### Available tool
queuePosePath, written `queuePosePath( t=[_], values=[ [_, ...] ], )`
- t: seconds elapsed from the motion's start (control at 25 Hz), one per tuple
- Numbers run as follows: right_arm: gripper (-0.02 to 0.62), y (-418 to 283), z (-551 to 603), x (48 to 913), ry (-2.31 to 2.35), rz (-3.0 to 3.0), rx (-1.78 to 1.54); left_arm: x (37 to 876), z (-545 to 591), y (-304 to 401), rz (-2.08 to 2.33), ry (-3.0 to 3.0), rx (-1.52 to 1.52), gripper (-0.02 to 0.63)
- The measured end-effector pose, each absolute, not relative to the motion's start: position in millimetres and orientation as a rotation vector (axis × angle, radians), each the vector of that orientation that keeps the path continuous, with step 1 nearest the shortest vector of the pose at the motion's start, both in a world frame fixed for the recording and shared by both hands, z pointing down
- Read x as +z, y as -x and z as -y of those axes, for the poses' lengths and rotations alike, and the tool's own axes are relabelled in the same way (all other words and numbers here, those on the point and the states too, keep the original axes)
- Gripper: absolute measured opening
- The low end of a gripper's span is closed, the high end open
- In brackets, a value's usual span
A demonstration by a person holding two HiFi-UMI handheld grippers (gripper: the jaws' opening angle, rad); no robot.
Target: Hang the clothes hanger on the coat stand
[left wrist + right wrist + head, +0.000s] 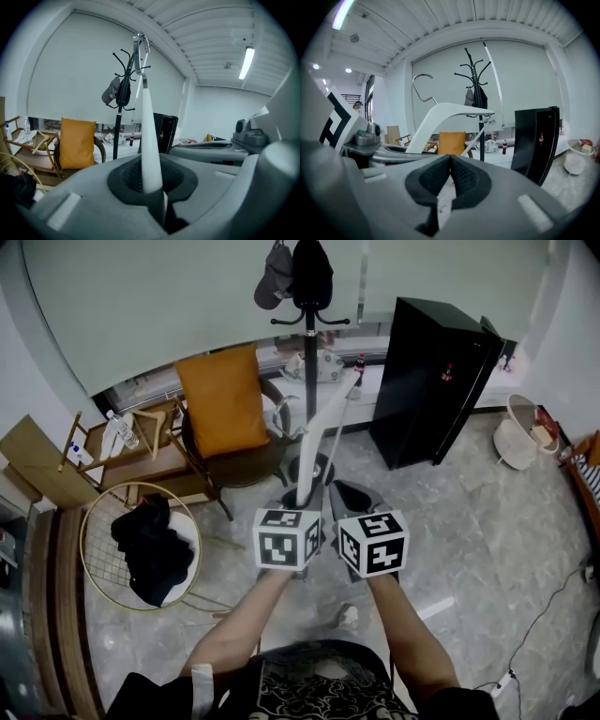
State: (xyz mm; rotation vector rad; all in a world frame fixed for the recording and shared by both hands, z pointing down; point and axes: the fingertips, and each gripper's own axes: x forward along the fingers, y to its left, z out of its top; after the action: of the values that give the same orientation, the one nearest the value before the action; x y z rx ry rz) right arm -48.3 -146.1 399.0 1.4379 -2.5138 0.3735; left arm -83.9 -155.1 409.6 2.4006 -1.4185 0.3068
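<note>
Holding the white clothes hanger (323, 432) by the end of one arm, our left gripper (302, 491) has its jaws narrowed tight on that arm. The rest of the hanger slants up towards the coat stand (308, 362). Its metal hook (140, 41) is free at the far end. In the right gripper view the hook shows well to the left of the stand's prongs and touches none of them. Our right gripper (352, 493) is on the stand's near side, just beside the left one, its pads pressed together on nothing. A cap (274, 277) and a dark garment (312, 273) already occupy the stand's top prongs. We judge the pick-up done. What remains is closing on the stand, raising the hook over a bare prong and letting go.
</note>
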Motion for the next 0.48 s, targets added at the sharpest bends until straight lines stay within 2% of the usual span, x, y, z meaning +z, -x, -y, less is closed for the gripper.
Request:
queuePosePath(
  t=[0.48],
  values=[
    [0.0, -49, 230, 402, -1.401, 2.551, 0.416, 413, 234, -20, 1.438, -2.388, 0.358, 0.04]
  ],
)
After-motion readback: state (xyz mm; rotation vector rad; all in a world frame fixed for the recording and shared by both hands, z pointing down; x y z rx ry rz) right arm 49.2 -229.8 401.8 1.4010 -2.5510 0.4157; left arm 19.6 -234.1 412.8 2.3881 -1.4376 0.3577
